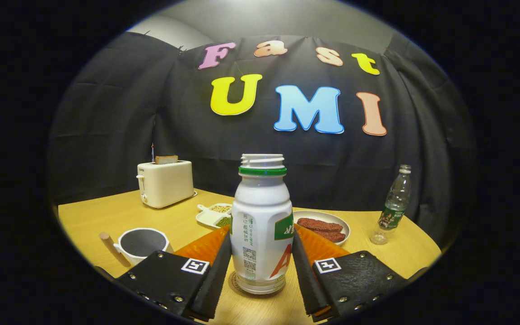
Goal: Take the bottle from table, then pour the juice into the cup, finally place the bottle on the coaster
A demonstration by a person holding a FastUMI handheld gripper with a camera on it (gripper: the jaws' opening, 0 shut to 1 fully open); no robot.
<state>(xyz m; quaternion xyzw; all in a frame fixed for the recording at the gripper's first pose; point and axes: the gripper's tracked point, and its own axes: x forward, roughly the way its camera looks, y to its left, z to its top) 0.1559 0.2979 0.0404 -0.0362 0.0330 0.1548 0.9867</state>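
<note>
Seen from the gripper view, the white bottle (262,225) stands upright with its cap off, and under its base a round coaster (236,285) shows as a dark rim on the wooden surface (106,216). The hand-held gripper (262,271) has a finger (217,271) close on each side of the bottle's lower body; they look to be touching it or nearly so, but I cannot tell whether they are pressing or have just let go. To my eye this is the last step, the bottle set on the coaster, and the risk lies in the parting. If one finger drags on the label as the fingers spread, or the gripper pulls back before both are free, the tall, open-necked bottle may tip and spill whatever is left in it. The cup (142,243) with its wooden handle sits close beside the finger on that side, toward the near edge of the surface, so a wide sideways swing could knock it. Beyond the bottle lie a divided dish of beans (215,214) and a plate (321,225) of sausages, with a toaster (166,183) at the far corner and a clear water bottle (394,203) standing near the opposite edge; all are well apart from the fingers and look safe unless the bottle topples forward.
</note>
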